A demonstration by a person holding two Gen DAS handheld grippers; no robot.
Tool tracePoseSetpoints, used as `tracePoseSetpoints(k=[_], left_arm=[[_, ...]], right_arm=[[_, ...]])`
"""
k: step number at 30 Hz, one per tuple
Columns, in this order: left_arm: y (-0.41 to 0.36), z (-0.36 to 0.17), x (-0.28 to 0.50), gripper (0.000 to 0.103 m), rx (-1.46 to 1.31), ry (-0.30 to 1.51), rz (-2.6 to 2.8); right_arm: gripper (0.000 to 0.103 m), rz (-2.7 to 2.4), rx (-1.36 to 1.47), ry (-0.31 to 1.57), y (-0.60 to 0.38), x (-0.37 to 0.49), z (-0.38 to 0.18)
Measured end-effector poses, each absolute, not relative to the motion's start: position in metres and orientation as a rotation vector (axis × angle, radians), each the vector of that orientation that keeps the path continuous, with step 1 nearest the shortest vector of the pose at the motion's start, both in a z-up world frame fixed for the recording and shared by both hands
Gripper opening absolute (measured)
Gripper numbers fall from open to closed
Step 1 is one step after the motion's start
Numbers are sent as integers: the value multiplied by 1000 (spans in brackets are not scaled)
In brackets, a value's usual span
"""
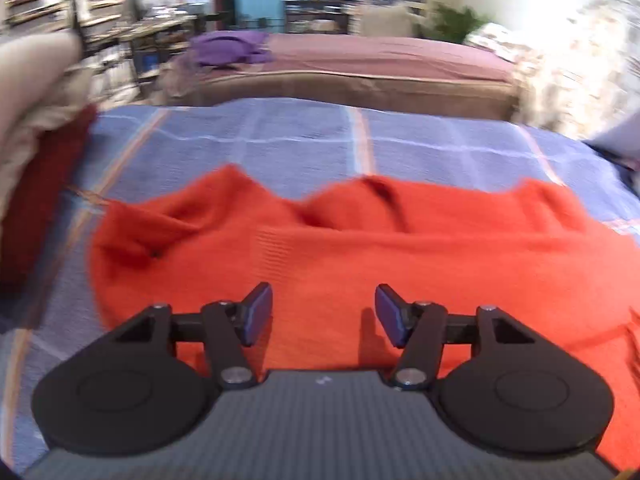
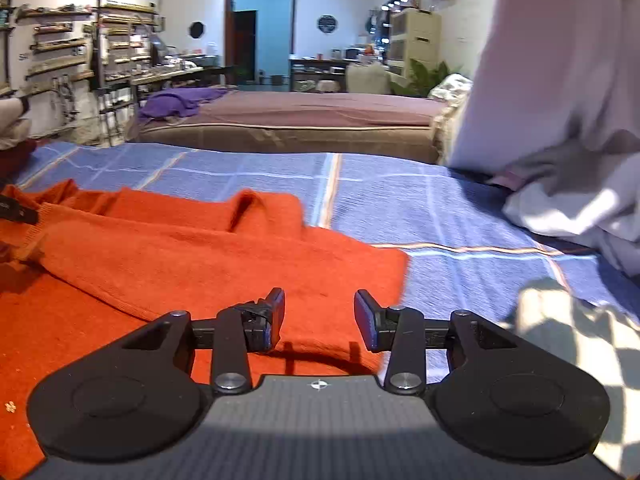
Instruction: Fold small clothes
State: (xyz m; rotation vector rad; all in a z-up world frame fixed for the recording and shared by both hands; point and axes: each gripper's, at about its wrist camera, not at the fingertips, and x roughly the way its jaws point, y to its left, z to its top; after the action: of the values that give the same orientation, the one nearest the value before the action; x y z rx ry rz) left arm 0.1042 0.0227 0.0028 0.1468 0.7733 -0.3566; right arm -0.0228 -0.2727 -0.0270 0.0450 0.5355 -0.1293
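An orange knitted garment [image 1: 320,256] lies partly folded on a blue checked bedspread [image 1: 280,140]. My left gripper [image 1: 323,314] hovers over its near part, jaws apart, nothing between the blue pads. In the right wrist view the same orange garment [image 2: 192,248] fills the lower left, its right edge ending near the middle. My right gripper [image 2: 319,318] is open above that right edge, no cloth pinched between its fingers. The blue bedspread [image 2: 460,208] stretches away to the right.
A dark red cloth with a beige pile on it [image 1: 36,184] sits at the left edge. White and pale grey clothes [image 2: 568,184] are heaped at the right. Beyond the bed stands a brown couch [image 2: 312,120] with a purple cloth [image 2: 176,100]; shelves line the far wall.
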Motion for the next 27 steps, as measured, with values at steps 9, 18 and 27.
tracePoseSetpoints(k=[9, 18, 27], left_arm=[[19, -40, 100, 63, 207, 806, -321], [52, -5, 87, 85, 191, 694, -274], [113, 36, 144, 87, 375, 534, -93]], right_arm=[[60, -196, 50, 700, -275, 13, -83], [88, -188, 99, 619, -273, -11, -66], [103, -8, 152, 594, -238, -31, -52]])
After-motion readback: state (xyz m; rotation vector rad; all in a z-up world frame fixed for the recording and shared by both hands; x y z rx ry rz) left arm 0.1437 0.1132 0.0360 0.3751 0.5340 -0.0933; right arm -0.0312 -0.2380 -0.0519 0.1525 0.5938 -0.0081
